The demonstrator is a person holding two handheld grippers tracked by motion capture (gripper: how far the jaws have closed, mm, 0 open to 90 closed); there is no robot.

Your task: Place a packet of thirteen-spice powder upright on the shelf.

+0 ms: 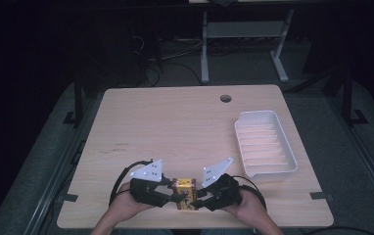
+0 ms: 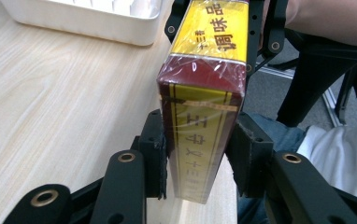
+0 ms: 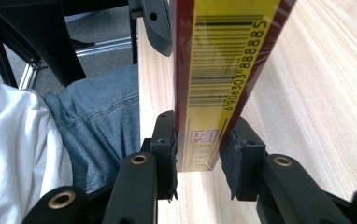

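Both tongs pinch the box at six o'clock on the table: left gripper and right gripper share it, likely to carry it.

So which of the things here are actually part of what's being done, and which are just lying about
In use:
- yellow and dark red box, near the table's front edge
- left hand-held gripper, shut on one end of it
- right hand-held gripper, shut on the other end

Lying about:
- white tray, empty, at the table's right
- wooden table
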